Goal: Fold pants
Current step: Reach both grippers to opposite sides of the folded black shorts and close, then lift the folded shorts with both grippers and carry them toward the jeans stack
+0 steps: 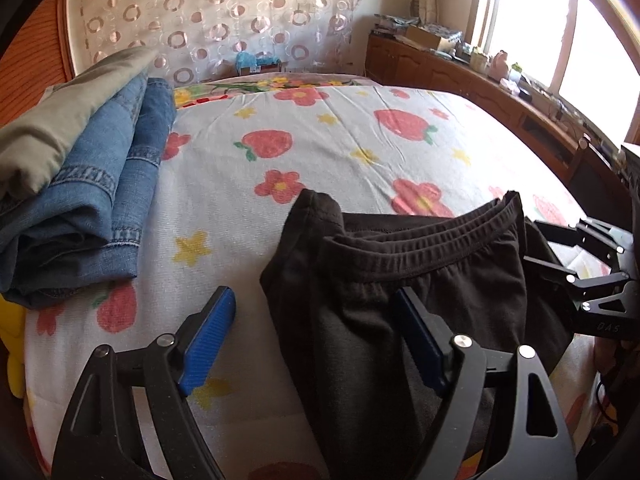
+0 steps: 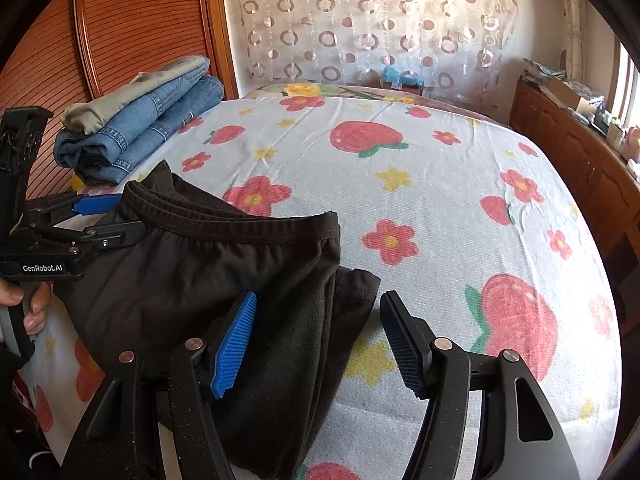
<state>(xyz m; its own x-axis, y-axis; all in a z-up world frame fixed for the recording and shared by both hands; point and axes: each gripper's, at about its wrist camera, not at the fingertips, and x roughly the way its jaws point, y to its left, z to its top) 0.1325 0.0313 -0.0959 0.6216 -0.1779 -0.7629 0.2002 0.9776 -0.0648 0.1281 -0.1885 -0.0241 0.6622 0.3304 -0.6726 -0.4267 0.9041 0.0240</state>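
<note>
Black pants lie folded in a bundle on the bed's near edge, elastic waistband up toward the far side; they also show in the right wrist view. My left gripper is open, its jaws straddling the bundle's left edge. My right gripper is open over the bundle's right edge, where a folded leg end sticks out. Each gripper shows in the other's view: the right one at the pants' right side, the left one at the waistband's left corner.
The bed has a white cover printed with strawberries and flowers. Folded blue jeans with a khaki garment on top sit at the left side of the bed. A wooden cabinet runs under the window on the right.
</note>
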